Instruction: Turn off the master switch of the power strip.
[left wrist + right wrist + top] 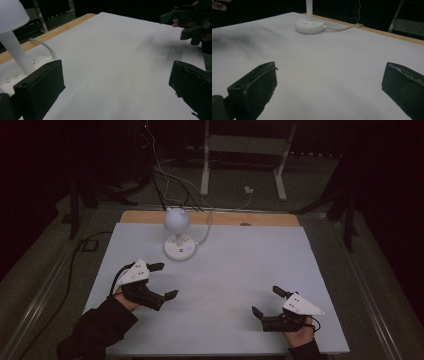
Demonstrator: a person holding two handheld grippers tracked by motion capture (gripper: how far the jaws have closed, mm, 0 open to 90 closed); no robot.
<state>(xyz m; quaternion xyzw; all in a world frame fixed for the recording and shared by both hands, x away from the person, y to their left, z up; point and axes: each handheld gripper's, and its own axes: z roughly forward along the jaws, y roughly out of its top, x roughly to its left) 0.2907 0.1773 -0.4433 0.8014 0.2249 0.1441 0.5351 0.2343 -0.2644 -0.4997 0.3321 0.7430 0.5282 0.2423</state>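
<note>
Bench (225, 290): flat matte white sheet, wooden far edge. Lamp (177, 227): smooth white dome, round base, just beyond the left tool (167, 281). Left tool and right tool (267, 301): blocky black jaws spread wide, empty.

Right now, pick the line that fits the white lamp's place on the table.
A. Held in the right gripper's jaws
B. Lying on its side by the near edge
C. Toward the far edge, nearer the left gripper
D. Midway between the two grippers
C: the white lamp stands upright near the far edge, just beyond the left gripper; the right gripper sits open across the table.
</note>
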